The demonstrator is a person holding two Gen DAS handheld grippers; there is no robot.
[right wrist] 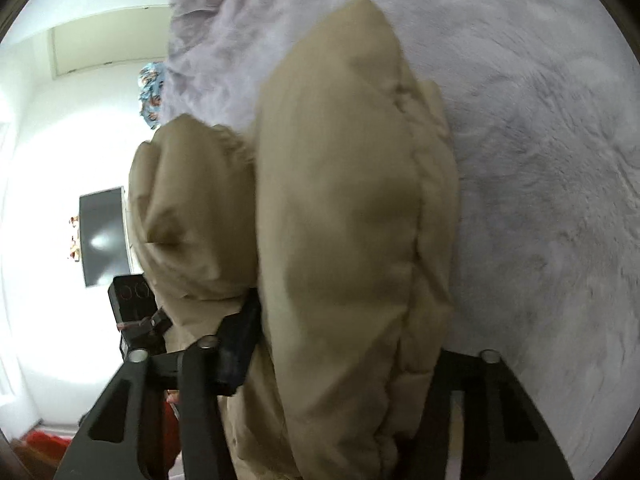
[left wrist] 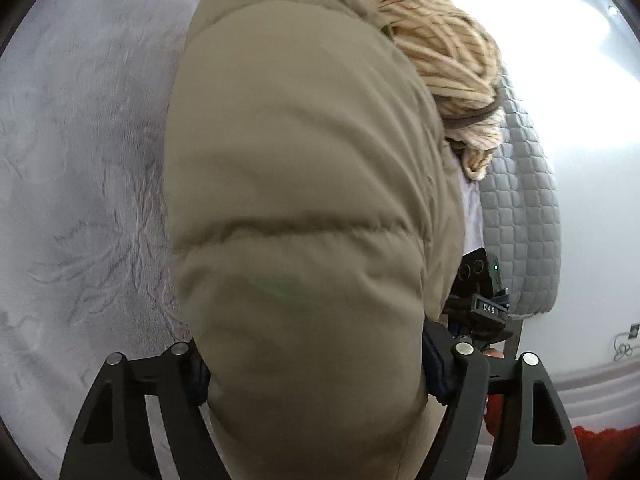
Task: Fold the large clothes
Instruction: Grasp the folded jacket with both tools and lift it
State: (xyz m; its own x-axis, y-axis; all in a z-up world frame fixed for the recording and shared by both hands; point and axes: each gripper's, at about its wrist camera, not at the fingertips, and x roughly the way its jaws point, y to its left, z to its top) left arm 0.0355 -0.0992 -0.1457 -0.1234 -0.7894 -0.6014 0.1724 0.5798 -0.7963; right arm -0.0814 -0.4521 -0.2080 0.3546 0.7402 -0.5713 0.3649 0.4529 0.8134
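In the left wrist view, the left gripper [left wrist: 316,376] has a thick fold of a khaki puffer jacket [left wrist: 304,184] bulging up between its two black fingers, which press into it on both sides; a cream fur trim [left wrist: 444,60] lies ahead and to the right, a lilac plush blanket [left wrist: 80,184] spreads to the left, and a grey quilted cover [left wrist: 524,208] hangs to the right. In the right wrist view, the right gripper [right wrist: 340,372] is closed on another padded fold of the jacket, its left finger [right wrist: 236,356] pushed against the fabric; the right-hand finger is hidden behind the cloth
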